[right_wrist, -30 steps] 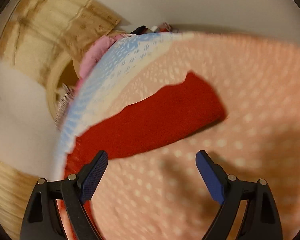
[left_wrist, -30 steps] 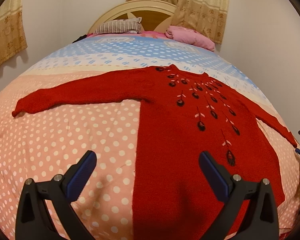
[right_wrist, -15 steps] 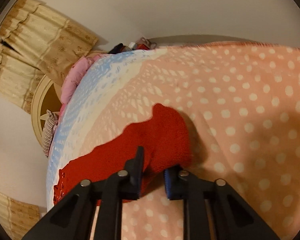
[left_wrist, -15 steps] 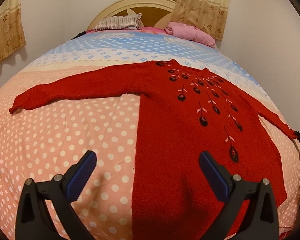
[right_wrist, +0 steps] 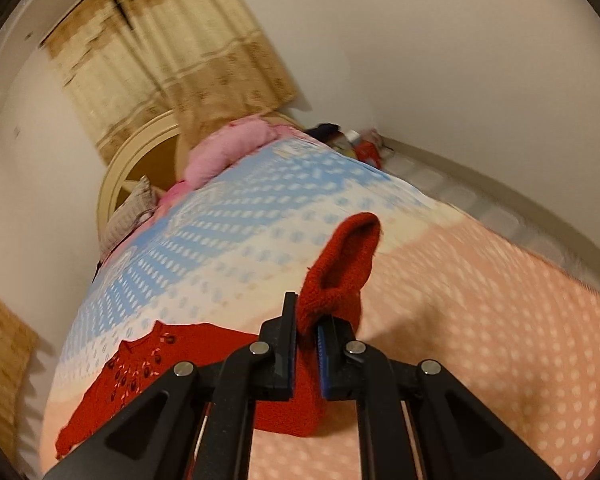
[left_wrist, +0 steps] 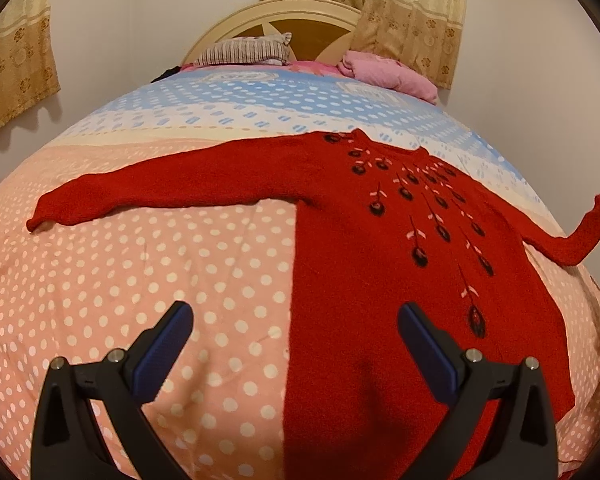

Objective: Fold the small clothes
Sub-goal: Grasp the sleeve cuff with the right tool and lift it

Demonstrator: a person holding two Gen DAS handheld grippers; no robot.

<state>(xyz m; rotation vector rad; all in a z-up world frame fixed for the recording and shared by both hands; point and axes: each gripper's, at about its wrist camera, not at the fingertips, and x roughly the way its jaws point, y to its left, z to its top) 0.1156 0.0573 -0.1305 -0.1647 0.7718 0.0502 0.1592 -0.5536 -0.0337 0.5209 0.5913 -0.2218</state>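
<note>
Left gripper (left_wrist: 292,340): jaws spread wide, gripping nothing, hovering above the bed cover (left_wrist: 140,280). Off its left finger (left_wrist: 168,336) lies open dotted pink cover, bare out to the cover's left edge. Ahead of that finger, well apart, the left sleeve (left_wrist: 160,192) of the red sweater (left_wrist: 380,280) lies flat, its cuff pointing toward the left edge. Between the two fingers runs the sweater's straight left side edge; the right finger (left_wrist: 424,344) stands over the red body, whose hem passes out of view beneath the gripper. Ahead and to the right of the fingers, the beaded yoke and neckline lie flat, and past them a blue and white band of cover reaches a striped pillow (left_wrist: 244,50), a pink pillow (left_wrist: 388,74) and the headboard (left_wrist: 300,16). At far right the right sleeve (left_wrist: 580,236) rises off the cover near the bed's right edge, its end held up. Right gripper (right_wrist: 306,322): jaws closed on that sleeve near its cuff (right_wrist: 348,264), which stands up just beyond the fingertips; the sleeve drops away beneath the fingers to the sweater body, low and left of them. To the right of the fingers lies open dotted pink cover, ending at the bed's edge with a strip of floor (right_wrist: 480,196) and the wall (right_wrist: 460,60) beyond.
</note>
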